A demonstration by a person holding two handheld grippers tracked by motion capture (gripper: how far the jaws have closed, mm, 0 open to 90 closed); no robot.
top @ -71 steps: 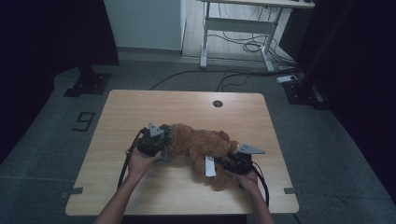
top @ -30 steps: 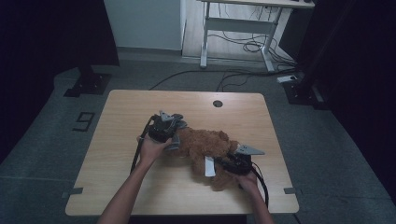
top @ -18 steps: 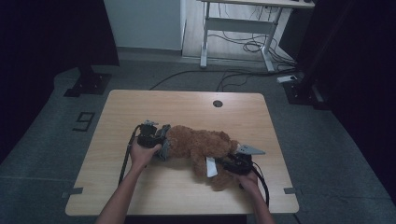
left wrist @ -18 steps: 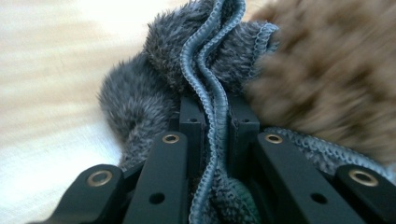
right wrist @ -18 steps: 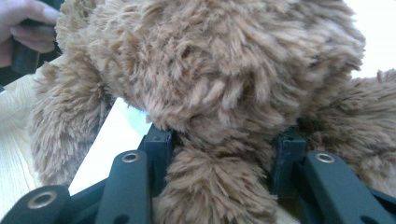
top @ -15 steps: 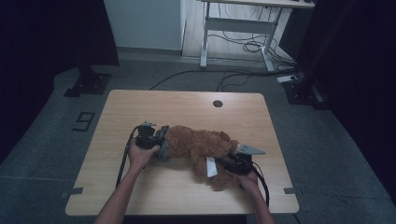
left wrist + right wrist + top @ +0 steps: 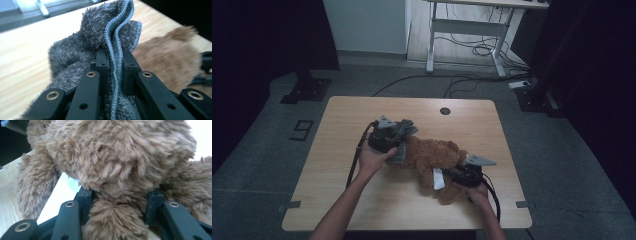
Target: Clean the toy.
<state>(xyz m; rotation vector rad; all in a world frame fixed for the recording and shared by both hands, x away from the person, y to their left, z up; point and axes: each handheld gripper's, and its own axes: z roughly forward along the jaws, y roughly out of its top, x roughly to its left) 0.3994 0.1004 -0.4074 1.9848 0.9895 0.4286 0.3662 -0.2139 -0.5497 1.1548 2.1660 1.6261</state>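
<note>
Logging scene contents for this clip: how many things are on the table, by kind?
Brown teddy bear: 1
Grey cloth: 1
Handheld grippers: 2, the left gripper and the right gripper
Total: 4

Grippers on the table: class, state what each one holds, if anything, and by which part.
Left gripper: shut on the grey fluffy cloth, by its stitched edge. Right gripper: clamps the brown plush teddy bear by one furry limb.

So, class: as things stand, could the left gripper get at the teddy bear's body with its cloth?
Probably yes. The left gripper is shut on the grey cloth, right beside the teddy bear, with nothing between them.
</note>
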